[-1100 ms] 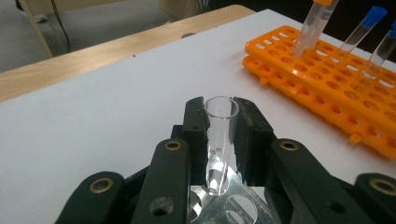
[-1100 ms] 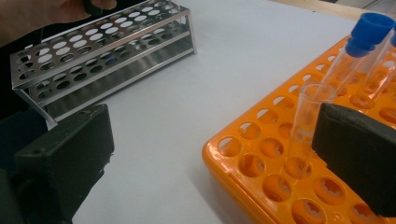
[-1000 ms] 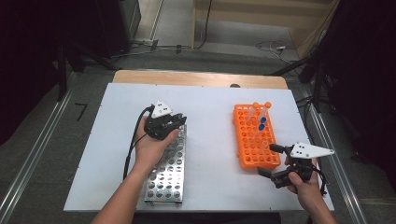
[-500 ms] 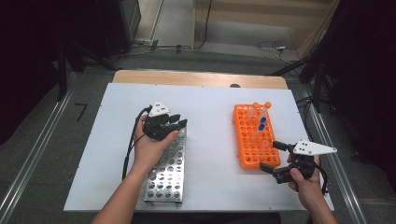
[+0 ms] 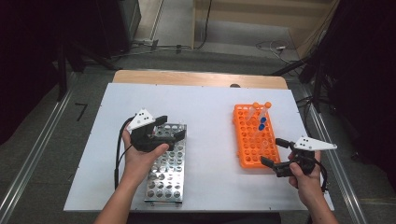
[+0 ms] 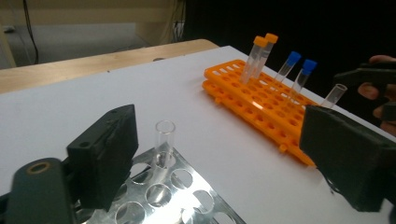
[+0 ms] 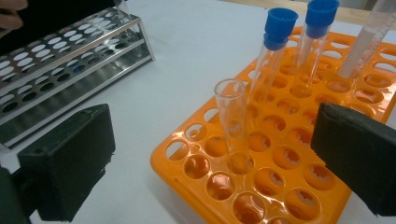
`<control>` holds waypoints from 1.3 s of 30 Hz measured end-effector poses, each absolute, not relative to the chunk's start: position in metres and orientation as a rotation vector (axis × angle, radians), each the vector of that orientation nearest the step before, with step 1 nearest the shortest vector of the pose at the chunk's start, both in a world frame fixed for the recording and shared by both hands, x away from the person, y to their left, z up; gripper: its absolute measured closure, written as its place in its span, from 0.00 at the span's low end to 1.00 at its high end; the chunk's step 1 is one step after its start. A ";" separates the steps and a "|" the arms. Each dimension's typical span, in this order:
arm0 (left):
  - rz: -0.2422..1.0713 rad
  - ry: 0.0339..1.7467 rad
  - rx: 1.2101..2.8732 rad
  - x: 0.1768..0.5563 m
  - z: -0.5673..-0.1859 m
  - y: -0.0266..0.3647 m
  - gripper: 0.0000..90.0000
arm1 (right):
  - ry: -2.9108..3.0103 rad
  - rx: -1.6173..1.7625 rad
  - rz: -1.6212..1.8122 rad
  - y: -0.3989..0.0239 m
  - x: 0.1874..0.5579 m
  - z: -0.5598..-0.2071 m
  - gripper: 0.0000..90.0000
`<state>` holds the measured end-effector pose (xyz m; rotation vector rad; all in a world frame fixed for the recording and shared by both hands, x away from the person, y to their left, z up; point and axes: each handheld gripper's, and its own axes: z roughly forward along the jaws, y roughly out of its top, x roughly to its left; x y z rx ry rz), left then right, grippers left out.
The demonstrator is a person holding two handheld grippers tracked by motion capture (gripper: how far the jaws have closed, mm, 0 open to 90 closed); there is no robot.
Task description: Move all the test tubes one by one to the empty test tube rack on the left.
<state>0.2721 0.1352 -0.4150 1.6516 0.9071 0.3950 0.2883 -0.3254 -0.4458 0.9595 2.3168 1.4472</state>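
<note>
In the left gripper view, parted left tongs (image 6: 219, 154) frame a clear tube (image 6: 164, 144).

White tabletop (image 5: 210, 107) spans mid-frame in the high view, wooden edge strip (image 5: 196, 78) along its top side. Grey floor upper centre, with cables (image 5: 273, 46) trailing upper right. Metal rails (image 5: 28, 172) run diagonally down the lower left, and another rail (image 5: 336, 158) at right. Dark equipment stand (image 5: 93, 32) upper left. Wooden panel (image 5: 261, 11) along the top right.
</note>
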 end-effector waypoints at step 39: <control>0.346 0.860 1.688 0.240 -0.429 0.123 0.00 | 2.347 0.975 1.216 -0.311 0.297 -0.474 0.77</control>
